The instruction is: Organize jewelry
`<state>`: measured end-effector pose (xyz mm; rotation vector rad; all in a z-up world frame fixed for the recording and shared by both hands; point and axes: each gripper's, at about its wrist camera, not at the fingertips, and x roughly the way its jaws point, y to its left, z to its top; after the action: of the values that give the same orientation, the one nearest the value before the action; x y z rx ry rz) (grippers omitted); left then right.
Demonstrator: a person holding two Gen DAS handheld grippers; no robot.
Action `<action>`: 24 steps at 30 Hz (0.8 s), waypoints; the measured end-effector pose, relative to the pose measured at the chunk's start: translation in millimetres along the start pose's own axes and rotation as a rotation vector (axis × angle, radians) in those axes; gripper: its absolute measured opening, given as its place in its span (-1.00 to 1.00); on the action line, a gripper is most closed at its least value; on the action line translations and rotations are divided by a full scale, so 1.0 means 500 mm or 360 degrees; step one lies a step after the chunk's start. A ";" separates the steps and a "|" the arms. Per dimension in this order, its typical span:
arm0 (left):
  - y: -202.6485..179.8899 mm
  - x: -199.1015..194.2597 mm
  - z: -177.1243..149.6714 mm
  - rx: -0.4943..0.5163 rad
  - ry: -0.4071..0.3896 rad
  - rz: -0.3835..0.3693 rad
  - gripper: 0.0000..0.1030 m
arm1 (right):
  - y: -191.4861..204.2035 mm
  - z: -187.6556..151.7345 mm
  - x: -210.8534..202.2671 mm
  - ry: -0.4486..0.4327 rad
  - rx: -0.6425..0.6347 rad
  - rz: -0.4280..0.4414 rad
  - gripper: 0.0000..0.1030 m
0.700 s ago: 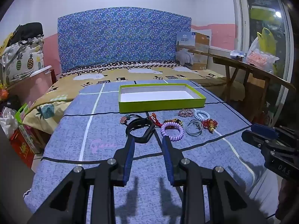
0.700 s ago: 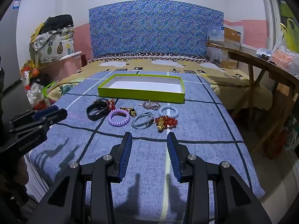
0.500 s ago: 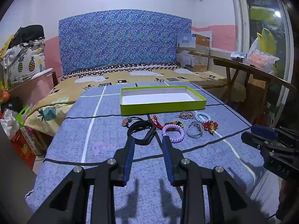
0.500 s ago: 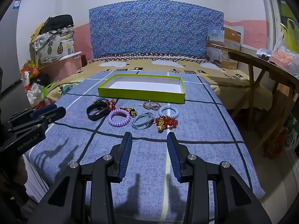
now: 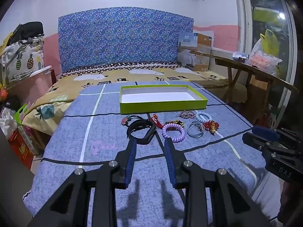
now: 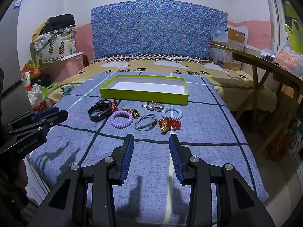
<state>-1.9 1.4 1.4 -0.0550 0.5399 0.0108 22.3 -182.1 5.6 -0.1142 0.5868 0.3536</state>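
jewelry pieces on blue blanket before green tray

Both the left gripper and the right gripper are held tilted downward, side by side, jaws spread apart with nothing gripped between them.

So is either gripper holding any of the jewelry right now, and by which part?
Nothing is held. The left gripper and right gripper are both open and empty, short of the jewelry on the blue blanket.
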 end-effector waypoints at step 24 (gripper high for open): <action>-0.010 0.001 -0.006 0.0007 0.0009 -0.0014 -0.38 | 0.003 0.000 0.000 0.0006 -0.0001 0.0000 -0.23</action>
<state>-2.7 -3.8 -1.0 -0.0534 0.5455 0.0007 21.9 -180.7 5.4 -0.1153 0.5902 0.3535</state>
